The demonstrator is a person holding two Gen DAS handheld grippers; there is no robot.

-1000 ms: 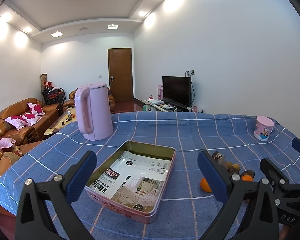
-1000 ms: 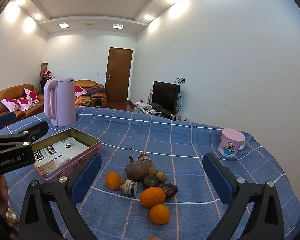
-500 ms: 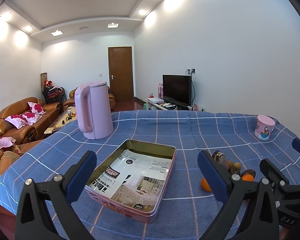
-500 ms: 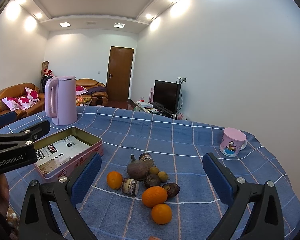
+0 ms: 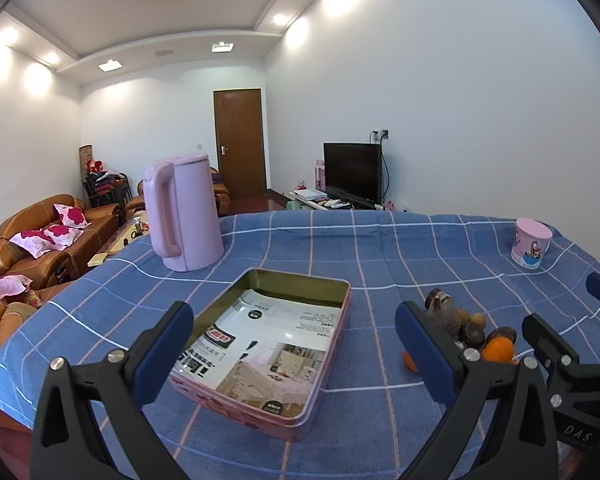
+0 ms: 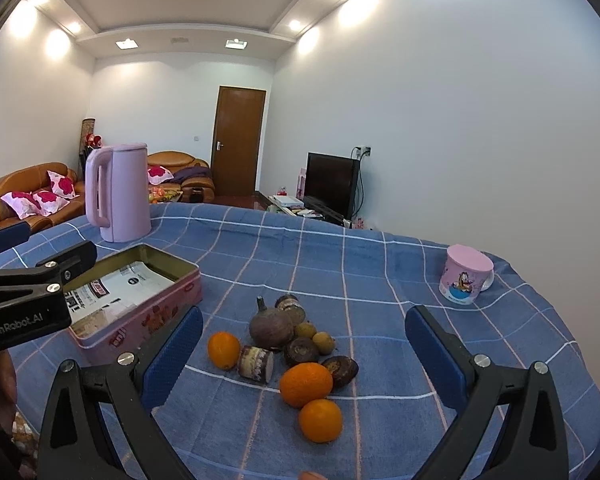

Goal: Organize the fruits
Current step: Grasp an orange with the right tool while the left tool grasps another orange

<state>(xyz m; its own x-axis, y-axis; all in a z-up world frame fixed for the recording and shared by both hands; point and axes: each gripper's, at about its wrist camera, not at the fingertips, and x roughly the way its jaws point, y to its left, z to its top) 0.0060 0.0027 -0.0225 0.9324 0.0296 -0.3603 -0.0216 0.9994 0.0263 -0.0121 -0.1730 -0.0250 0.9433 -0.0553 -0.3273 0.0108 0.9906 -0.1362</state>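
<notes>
A pile of fruit lies on the blue checked tablecloth: three oranges (image 6: pixel 306 384), a dark purple round one (image 6: pixel 271 327), cut purple pieces (image 6: pixel 255 363) and small brown fruits (image 6: pixel 323 342). My right gripper (image 6: pixel 304 358) is open and empty, hovering over the pile. An open pink tin (image 5: pixel 268 340) lined with printed paper sits left of the fruit, also in the right wrist view (image 6: pixel 140 300). My left gripper (image 5: pixel 292 356) is open and empty above the tin. The fruit pile (image 5: pixel 460 326) shows at its right, partly hidden by a finger.
A pink kettle (image 5: pixel 184 212) stands behind the tin. A pink cartoon mug (image 6: pixel 465 276) stands at the far right of the table. The table's edges drop off to the left and right; sofas (image 5: pixel 40 240) and a TV (image 5: pixel 352 170) stand beyond.
Both grippers have shifted slightly; the views have dropped and moved a little closer to the tin and fruit. Nothing was grasped or moved.
</notes>
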